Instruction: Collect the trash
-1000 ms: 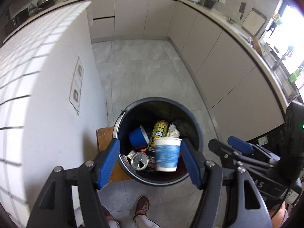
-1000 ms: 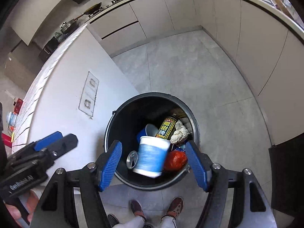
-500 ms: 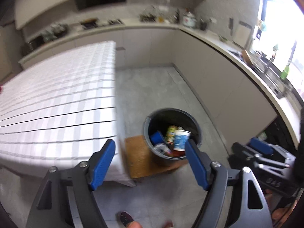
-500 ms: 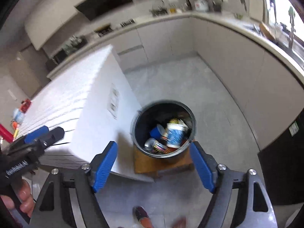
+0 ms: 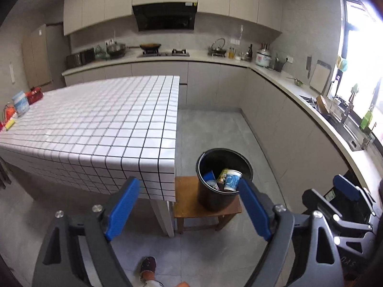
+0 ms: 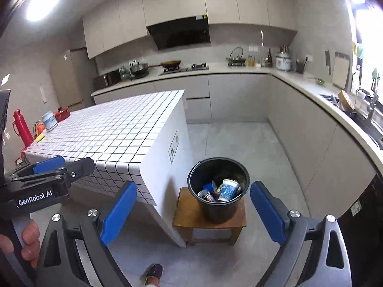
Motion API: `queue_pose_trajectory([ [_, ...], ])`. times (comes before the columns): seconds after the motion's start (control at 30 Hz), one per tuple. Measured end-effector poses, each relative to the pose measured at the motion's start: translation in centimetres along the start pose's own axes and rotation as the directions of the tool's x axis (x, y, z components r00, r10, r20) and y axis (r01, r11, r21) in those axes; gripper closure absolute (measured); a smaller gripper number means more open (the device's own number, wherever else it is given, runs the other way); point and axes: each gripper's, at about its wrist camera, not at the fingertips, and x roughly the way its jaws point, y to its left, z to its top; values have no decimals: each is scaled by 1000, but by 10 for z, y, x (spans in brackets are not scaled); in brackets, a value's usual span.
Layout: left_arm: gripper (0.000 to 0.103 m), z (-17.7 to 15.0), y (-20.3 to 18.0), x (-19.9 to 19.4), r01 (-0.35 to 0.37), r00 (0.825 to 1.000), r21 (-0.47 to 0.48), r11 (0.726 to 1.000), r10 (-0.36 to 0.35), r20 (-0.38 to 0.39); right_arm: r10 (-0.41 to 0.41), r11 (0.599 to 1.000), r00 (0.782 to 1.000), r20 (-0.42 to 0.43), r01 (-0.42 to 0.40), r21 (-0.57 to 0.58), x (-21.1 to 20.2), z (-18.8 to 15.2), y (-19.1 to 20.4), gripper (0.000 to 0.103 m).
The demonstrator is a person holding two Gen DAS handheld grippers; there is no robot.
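Both the left hand-held gripper and the right hand-held gripper are empty, jaws opening wide. The round black plastic bin on its small wooden stool already holds cups and cans. Best to swing toward ten o'clock, where the blue-and-white cup waits on the white-tiled desk, and approach it level.

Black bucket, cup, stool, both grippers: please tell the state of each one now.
black bucket: upright on the stool, holding trash
white and blue cup: tilted, inside the bucket
wooden stool: standing beside the table
left gripper: empty, jaws opening
right gripper: empty, jaws opening
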Motion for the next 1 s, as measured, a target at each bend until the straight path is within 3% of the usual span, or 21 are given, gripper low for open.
queue_pose_trajectory([
  [0.07,15,-2,-3,-3,-9,1000,3,1000,9,6,-40,999,999,12,40,13,-7,-1,-1,6],
  [0.33,12,-15,-2,-11,-18,1000,-13,1000,18,1,-65,997,998,-3,65,52,-22,-6,-4,6],
  [0.67,12,-19,8,-13,-58,998,-31,998,58,10,-118,992,992,-35,119,39,-6,-2,9,6],
  [1.0,12,-19,14,-11,-67,998,-30,997,68,10,-110,992,993,-48,112,53,6,3,17,6],
])
